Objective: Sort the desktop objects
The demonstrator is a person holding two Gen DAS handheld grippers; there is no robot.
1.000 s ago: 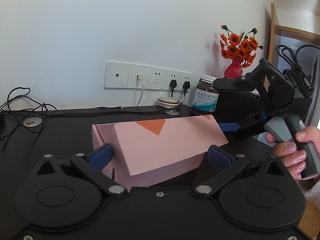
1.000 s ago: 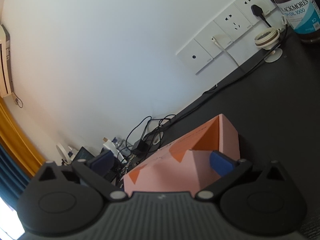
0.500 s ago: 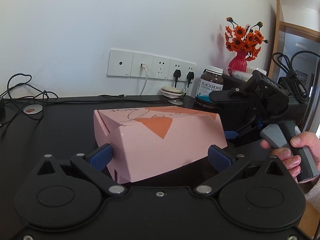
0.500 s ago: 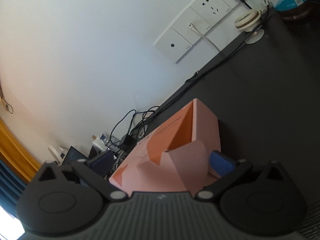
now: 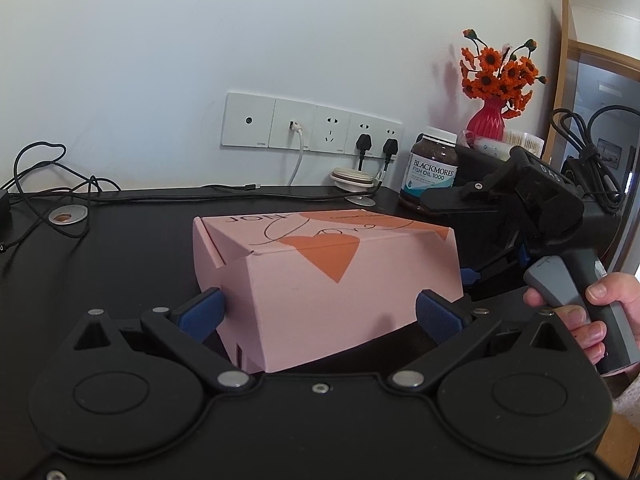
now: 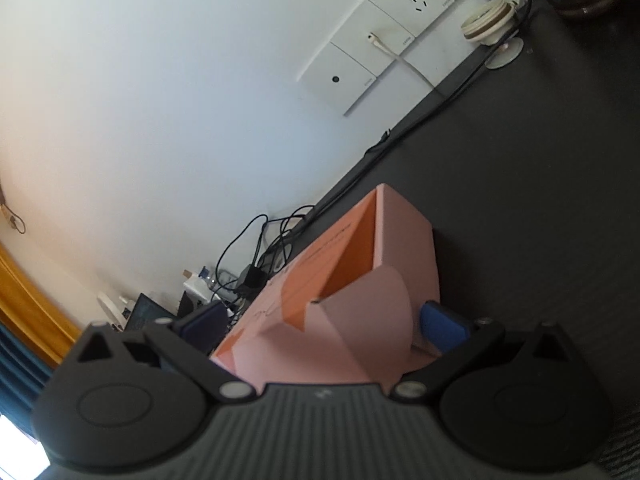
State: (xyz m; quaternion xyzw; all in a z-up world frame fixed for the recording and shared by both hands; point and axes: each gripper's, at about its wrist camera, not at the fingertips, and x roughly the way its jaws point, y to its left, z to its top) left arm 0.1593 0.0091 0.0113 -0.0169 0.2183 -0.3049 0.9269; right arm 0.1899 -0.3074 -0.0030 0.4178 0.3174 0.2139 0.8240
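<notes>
Soft, even daylight, sharp focus, strong fisheye bending at the edges, and overexposed glare bottom-left in the right view.

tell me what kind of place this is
Probably a home desk or study corner: a black desk against a wall with a socket strip, tangled cables, a fish oil jar and a flower vase.

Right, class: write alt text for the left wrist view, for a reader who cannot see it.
A pink box with orange hearts sits on a black desk between the open left gripper pads. At right, a hand holds the right gripper against the box's end.
</notes>
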